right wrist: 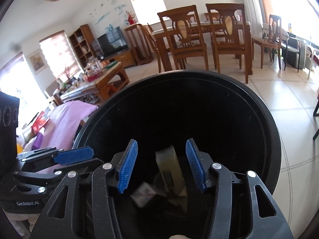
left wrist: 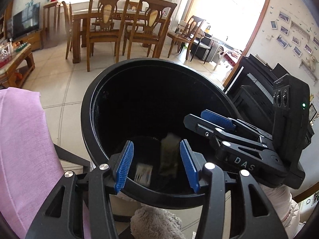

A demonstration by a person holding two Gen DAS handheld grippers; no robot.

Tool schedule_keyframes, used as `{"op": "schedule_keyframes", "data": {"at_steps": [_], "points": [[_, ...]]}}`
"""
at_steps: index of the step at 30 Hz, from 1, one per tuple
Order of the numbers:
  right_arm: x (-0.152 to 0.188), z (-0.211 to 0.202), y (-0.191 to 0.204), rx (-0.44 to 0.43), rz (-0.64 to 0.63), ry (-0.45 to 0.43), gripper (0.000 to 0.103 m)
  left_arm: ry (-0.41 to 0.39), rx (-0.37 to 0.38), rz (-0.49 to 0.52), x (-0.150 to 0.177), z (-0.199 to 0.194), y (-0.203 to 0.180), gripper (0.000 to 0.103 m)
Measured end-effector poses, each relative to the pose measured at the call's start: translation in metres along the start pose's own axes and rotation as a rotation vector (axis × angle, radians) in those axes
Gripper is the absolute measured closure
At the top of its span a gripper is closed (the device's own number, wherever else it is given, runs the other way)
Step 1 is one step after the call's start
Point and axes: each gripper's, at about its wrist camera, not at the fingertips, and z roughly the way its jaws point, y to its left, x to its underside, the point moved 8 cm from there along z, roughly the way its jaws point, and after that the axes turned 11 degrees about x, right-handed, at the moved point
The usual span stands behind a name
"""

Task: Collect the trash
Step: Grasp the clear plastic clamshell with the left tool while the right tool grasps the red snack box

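Note:
A round black trash bin (left wrist: 89,107) stands on the tiled floor; it fills the right wrist view (right wrist: 275,131). Inside it are a yellowish box (left wrist: 168,155) (right wrist: 172,171) and a small white printed packet (left wrist: 142,172) (right wrist: 142,196), both blurred. My left gripper (left wrist: 156,164) is open and empty over the bin's near rim. My right gripper (right wrist: 161,163) is open and empty over the bin's mouth. It shows from the side in the left wrist view (left wrist: 217,119). The left gripper's blue pad shows in the right wrist view (right wrist: 73,155).
A pink cloth (left wrist: 22,143) (right wrist: 65,119) lies left of the bin. A grey fluffy cloth (left wrist: 155,223) sits below the left gripper. A dining table with wooden chairs (left wrist: 103,29) (right wrist: 185,35) stands beyond. A cluttered coffee table (right wrist: 99,73) and black furniture (left wrist: 257,87) flank the floor.

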Motion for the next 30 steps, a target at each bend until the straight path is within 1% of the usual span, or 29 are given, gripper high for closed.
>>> {"op": "schedule_keyframes", "data": {"at_steps": [2, 3, 5, 6, 7, 8, 9, 11, 13, 14, 15, 16, 19, 23, 27, 30], "points": [[-0.001, 0.000, 0.001, -0.008, 0.005, 0.000, 0.046, -0.012, -0.003, 0.000, 0.002, -0.007, 0.000, 0.047], [-0.001, 0.000, 0.001, -0.009, 0.008, -0.001, 0.044, -0.018, 0.001, -0.002, 0.004, -0.011, 0.000, 0.047], [-0.002, -0.002, 0.002, -0.009, 0.013, -0.005, 0.043, -0.030, -0.001, -0.004, 0.006, -0.021, 0.000, 0.046], [-0.003, -0.003, 0.003, -0.010, 0.014, -0.009, 0.039, -0.038, -0.012, -0.007, 0.007, -0.027, 0.002, 0.036], [-0.004, -0.005, 0.004, -0.010, 0.018, -0.016, 0.034, -0.057, -0.029, -0.011, 0.007, -0.035, 0.003, 0.028], [-0.006, -0.008, 0.005, -0.010, 0.022, -0.025, 0.031, -0.086, -0.046, -0.016, 0.008, -0.044, 0.005, 0.020], [-0.007, -0.010, 0.007, -0.015, 0.024, -0.034, 0.027, -0.114, -0.058, -0.020, 0.008, -0.054, 0.007, 0.020], [-0.010, -0.016, 0.015, -0.026, 0.022, -0.050, 0.025, -0.142, -0.070, -0.025, 0.009, -0.072, 0.011, 0.020], [-0.013, -0.022, 0.026, -0.033, 0.013, -0.063, 0.017, -0.178, -0.094, -0.036, 0.011, -0.092, 0.018, 0.020], [-0.014, -0.026, 0.034, -0.040, 0.007, -0.070, 0.014, -0.197, -0.107, -0.041, 0.012, -0.102, 0.022, 0.014], [-0.016, -0.030, 0.042, -0.046, 0.000, -0.078, 0.008, -0.222, -0.125, -0.044, 0.015, -0.114, 0.026, 0.005], [-0.018, -0.033, 0.051, -0.050, -0.009, -0.087, 0.006, -0.253, -0.148, -0.045, 0.018, -0.126, 0.031, 0.005], [-0.025, -0.042, 0.083, -0.077, -0.044, -0.101, 0.006, -0.308, -0.215, -0.060, 0.024, -0.160, 0.049, 0.005], [-0.027, -0.048, 0.137, -0.135, -0.101, -0.101, 0.006, -0.375, -0.289, -0.115, 0.034, -0.208, 0.084, 0.005], [-0.027, -0.047, 0.195, -0.200, -0.158, -0.082, 0.006, -0.467, -0.364, -0.201, 0.043, -0.268, 0.139, 0.005], [-0.029, -0.043, 0.242, -0.250, -0.198, -0.063, 0.006, -0.522, -0.451, -0.297, 0.053, -0.311, 0.190, 0.005]]}}
